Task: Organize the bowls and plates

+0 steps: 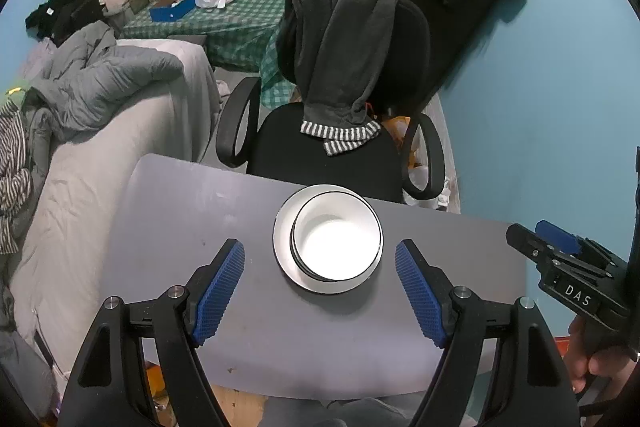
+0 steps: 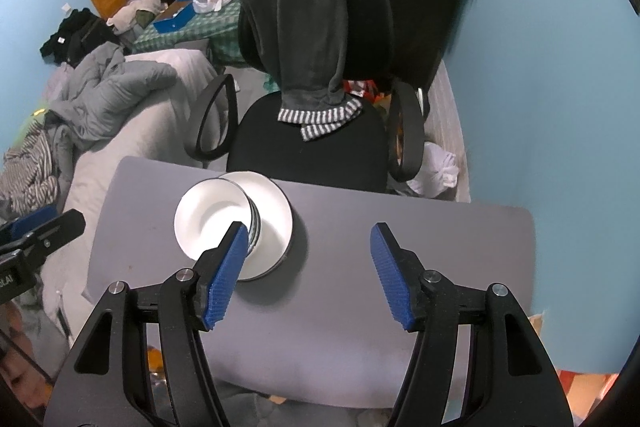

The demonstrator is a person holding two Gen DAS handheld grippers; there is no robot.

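A stack of white bowls (image 1: 336,247) with dark rims sits on a white plate (image 1: 281,227) near the far edge of the grey table (image 1: 180,227). My left gripper (image 1: 320,245) hovers above and in front of the stack, open and empty, its blue pads (image 1: 218,291) spread wider than the plate. My right gripper (image 2: 308,227) is also open and empty, off to the right of the bowls (image 2: 206,219) and plate (image 2: 278,227). Each gripper shows in the other's view: the right gripper (image 1: 560,259) at the right edge, the left gripper (image 2: 40,231) at the left edge.
A black office chair (image 1: 332,155) draped with a dark hoodie stands just behind the table. A bed with a grey duvet (image 1: 100,87) runs along the left. A blue wall (image 1: 540,107) closes the right side. Bare table surface (image 2: 420,227) lies right of the plate.
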